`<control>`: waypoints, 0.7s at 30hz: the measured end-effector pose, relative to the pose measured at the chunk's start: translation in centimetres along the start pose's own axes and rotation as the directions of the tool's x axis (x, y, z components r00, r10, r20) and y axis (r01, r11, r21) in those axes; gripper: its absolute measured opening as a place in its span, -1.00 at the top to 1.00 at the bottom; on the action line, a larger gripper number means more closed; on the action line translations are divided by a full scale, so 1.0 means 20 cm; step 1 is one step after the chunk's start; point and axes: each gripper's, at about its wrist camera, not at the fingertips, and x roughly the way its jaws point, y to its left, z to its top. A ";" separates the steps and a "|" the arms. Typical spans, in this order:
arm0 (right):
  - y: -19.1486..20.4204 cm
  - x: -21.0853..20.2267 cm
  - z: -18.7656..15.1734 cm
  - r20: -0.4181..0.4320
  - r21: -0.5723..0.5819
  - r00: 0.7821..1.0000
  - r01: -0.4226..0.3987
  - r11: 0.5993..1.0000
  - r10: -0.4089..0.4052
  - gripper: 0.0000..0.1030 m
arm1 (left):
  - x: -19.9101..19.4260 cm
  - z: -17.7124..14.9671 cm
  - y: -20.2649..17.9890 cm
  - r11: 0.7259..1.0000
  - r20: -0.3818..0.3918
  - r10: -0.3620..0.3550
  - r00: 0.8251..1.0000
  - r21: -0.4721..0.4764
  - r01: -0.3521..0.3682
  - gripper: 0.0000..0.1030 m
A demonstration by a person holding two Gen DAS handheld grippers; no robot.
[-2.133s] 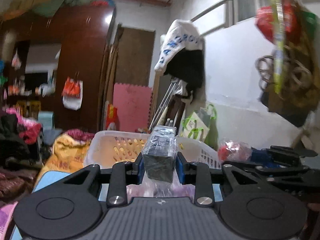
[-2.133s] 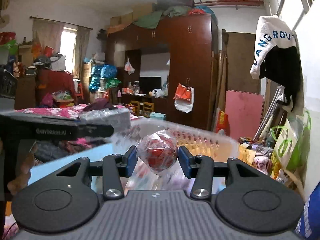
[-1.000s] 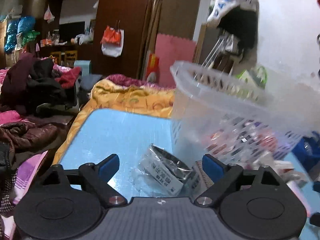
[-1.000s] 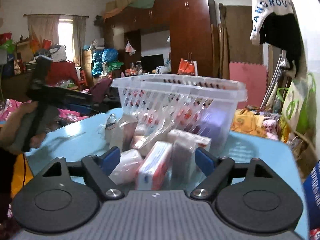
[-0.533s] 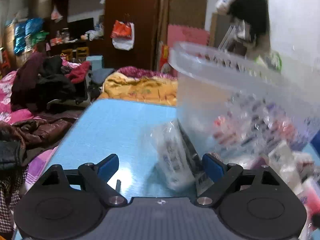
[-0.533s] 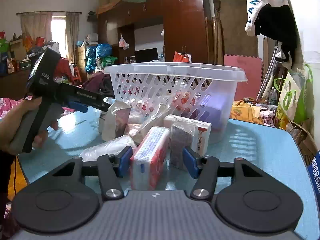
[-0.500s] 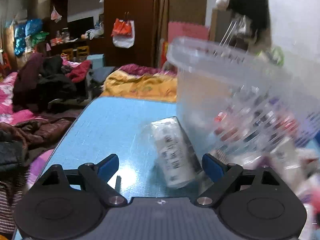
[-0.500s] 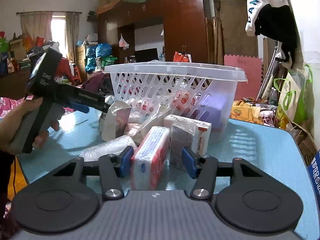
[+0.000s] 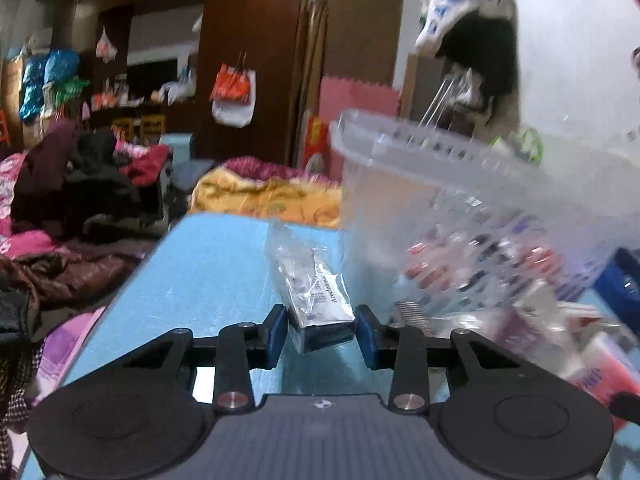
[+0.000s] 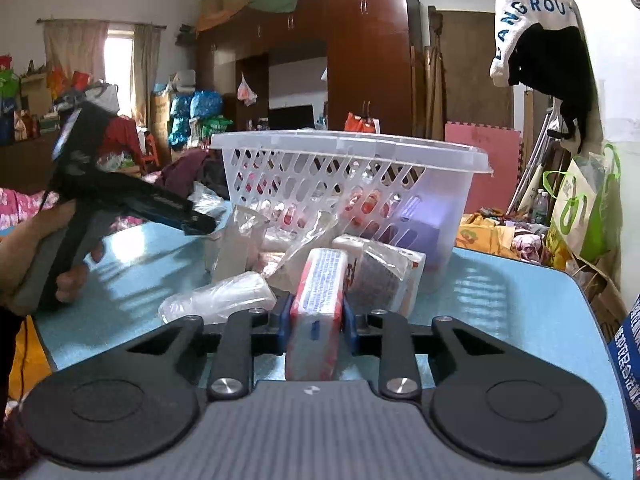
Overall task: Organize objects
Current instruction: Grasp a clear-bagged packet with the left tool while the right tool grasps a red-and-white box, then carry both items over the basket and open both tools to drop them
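1. The left gripper (image 9: 322, 330) has just been closing around a plastic-wrapped box with a dark end (image 9: 316, 296) on the blue table (image 9: 208, 276), beside the white slotted plastic basket (image 9: 472, 184), probably bound for it; its pads look barely touching.
2. The right gripper (image 10: 317, 322) has just clamped a red-and-white wrapped packet (image 10: 320, 300) in the pile before the basket.

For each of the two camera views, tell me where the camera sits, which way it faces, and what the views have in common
Left wrist: on the left gripper, facing along its fingers over the blue table; a bagged box sits between its jaws.
Right wrist: on the right gripper, facing the white basket; it is shut on a red-and-white pack; the person's left hand shows holding the other gripper.
Shared: basket, table, wardrobe.
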 end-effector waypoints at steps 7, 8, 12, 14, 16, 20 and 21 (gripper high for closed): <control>0.00 -0.12 -0.02 0.036 -0.002 0.999 -0.004 1.000 0.004 0.44 | -0.29 -0.10 -0.04 0.996 0.154 -0.056 0.986 0.071 0.046 0.19; -0.01 -0.15 -0.01 0.052 0.002 0.999 -0.005 1.000 0.005 0.44 | -0.32 -0.10 -0.04 0.996 0.168 -0.075 0.983 0.066 0.065 0.19; -0.02 -0.26 0.12 0.131 -0.004 0.991 0.004 1.000 -0.004 0.44 | -0.41 -0.04 -0.07 0.988 0.216 -0.145 0.966 0.073 0.132 0.19; -0.01 -0.28 0.22 0.153 -0.033 0.988 0.030 0.999 -0.024 0.44 | -0.44 0.03 -0.11 0.984 0.239 -0.173 0.955 0.091 0.155 0.19; -0.02 -0.26 0.32 0.158 -0.060 0.987 0.040 0.997 -0.030 0.44 | -0.44 0.13 -0.16 0.975 0.242 -0.219 0.945 0.089 0.203 0.19; -0.05 -0.16 0.52 0.148 -0.071 0.989 0.030 0.997 -0.019 0.44 | -0.32 0.35 -0.29 0.970 0.221 -0.237 0.946 0.108 0.218 0.19; -0.06 -0.12 0.57 0.143 -0.071 0.990 0.025 0.997 -0.014 0.44 | -0.28 0.39 -0.33 0.970 0.211 -0.235 0.949 0.112 0.215 0.19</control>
